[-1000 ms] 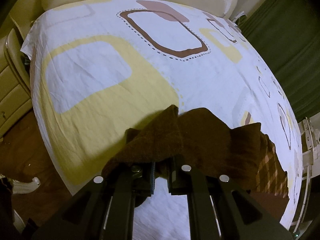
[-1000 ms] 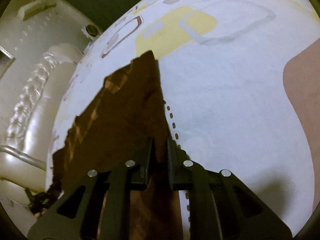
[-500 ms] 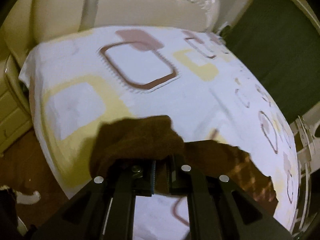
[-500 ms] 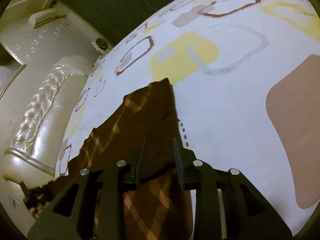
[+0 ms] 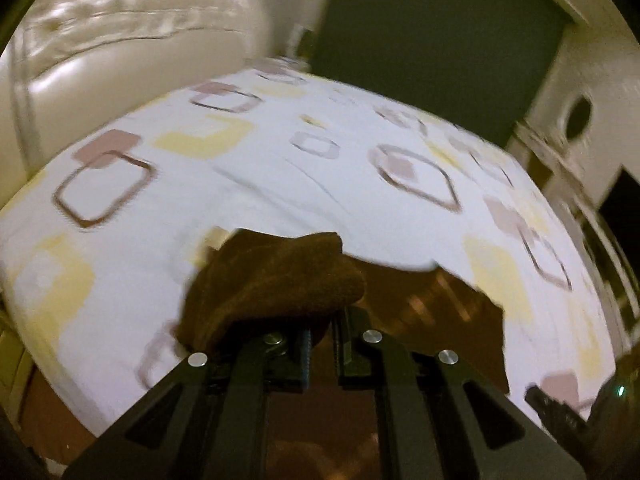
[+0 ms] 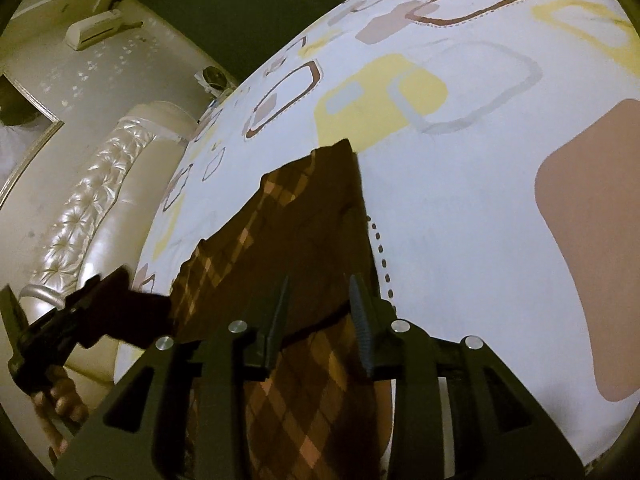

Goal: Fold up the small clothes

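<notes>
Patterned bedsheet point(image 6: 460, 208); fuzzy brown argyle cloth point(image 6: 304, 216)

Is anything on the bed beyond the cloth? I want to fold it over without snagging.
Nothing visible: past the brown cloth lies only bare patterned sheet, and the left hand-held gripper already grips the cloth.

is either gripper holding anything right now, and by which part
The left gripper is shut on the brown diamond-patterned garment, pinching a bunched fold at its edge. The right gripper is open above the cloth, holding nothing.
</notes>
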Action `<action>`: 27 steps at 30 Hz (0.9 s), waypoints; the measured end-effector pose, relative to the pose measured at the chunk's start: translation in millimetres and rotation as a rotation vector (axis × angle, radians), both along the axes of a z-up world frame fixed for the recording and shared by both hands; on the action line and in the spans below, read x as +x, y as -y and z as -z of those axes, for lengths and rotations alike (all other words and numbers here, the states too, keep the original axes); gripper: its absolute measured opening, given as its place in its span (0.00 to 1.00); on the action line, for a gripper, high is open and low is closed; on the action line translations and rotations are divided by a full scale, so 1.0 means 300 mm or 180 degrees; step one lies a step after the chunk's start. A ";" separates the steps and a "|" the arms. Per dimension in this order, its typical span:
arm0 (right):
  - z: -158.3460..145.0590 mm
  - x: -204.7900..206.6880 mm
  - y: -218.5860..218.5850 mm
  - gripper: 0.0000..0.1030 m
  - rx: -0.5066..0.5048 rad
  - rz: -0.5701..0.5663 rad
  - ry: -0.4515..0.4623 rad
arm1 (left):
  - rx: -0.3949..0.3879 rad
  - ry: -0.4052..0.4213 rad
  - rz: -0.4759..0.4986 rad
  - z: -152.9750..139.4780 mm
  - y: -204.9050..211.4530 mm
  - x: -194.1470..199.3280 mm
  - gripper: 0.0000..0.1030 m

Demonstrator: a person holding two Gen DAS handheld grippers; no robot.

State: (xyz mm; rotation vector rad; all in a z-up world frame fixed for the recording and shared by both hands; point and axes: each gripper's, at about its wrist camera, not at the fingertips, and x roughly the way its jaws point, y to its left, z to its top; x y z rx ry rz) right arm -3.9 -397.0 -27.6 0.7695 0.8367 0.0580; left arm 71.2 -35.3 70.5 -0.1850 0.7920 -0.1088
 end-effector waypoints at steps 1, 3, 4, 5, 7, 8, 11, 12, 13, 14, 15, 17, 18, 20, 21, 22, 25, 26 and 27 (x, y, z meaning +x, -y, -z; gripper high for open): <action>0.002 -0.003 -0.002 0.32 0.0002 -0.0012 -0.0004 | 0.0065 -0.0063 0.0097 0.039 0.069 0.001 0.08; 0.009 -0.012 -0.005 0.33 0.0014 -0.0029 -0.0004 | 0.0203 -0.0155 0.0205 0.102 0.161 -0.001 0.08; 0.013 -0.015 -0.006 0.33 0.0017 -0.0038 -0.0011 | 0.0289 -0.0209 0.0264 0.143 0.218 -0.005 0.08; 0.017 -0.018 -0.006 0.33 0.0026 -0.0043 -0.0016 | 0.0393 -0.0254 0.0325 0.185 0.272 -0.008 0.08; 0.030 -0.021 -0.006 0.34 0.0054 -0.0054 -0.0041 | 0.0573 -0.0273 0.0404 0.239 0.337 -0.015 0.08; 0.035 -0.022 -0.006 0.34 0.0060 -0.0055 -0.0051 | 0.0698 -0.0259 0.0438 0.265 0.375 -0.020 0.10; 0.050 -0.025 -0.006 0.34 0.0090 -0.0060 -0.0081 | 0.0973 -0.0200 0.0576 0.310 0.453 -0.043 0.37; 0.053 -0.027 -0.006 0.35 0.0091 -0.0060 -0.0085 | 0.1003 -0.0193 0.0621 0.314 0.469 -0.047 0.53; 0.055 -0.028 -0.005 0.37 0.0094 -0.0057 -0.0091 | 0.0998 -0.0148 0.0675 0.308 0.480 -0.060 0.57; 0.057 -0.029 -0.002 0.39 0.0101 -0.0048 -0.0091 | 0.0976 -0.0072 0.0718 0.296 0.482 -0.075 0.62; 0.059 -0.030 0.000 0.40 0.0107 -0.0037 -0.0089 | 0.0966 0.0021 0.0781 0.282 0.485 -0.093 0.71; 0.061 -0.030 0.002 0.40 0.0109 -0.0035 -0.0095 | 0.0992 0.0132 0.0944 0.259 0.498 -0.118 0.78; 0.063 -0.030 0.002 0.40 0.0106 -0.0030 -0.0099 | 0.1023 0.0173 0.1053 0.249 0.504 -0.130 0.78; 0.067 -0.031 0.002 0.40 0.0107 -0.0024 -0.0108 | 0.1062 0.0246 0.1205 0.236 0.528 -0.148 0.78; 0.069 -0.030 0.001 0.40 0.0108 -0.0025 -0.0114 | 0.1067 0.0313 0.1283 0.226 0.534 -0.161 0.79; 0.069 -0.032 0.000 0.40 0.0105 -0.0023 -0.0118 | 0.1084 0.0376 0.1370 0.216 0.545 -0.173 0.79; 0.068 -0.034 0.002 0.41 0.0106 -0.0007 -0.0124 | 0.1151 0.0514 0.1625 0.196 0.587 -0.203 0.82; 0.066 -0.036 0.002 0.41 0.0094 -0.0004 -0.0130 | 0.1203 0.0525 0.1684 0.196 0.603 -0.207 0.82; 0.066 -0.036 0.002 0.41 0.0086 -0.0004 -0.0129 | 0.1268 0.0509 0.1728 0.200 0.617 -0.204 0.83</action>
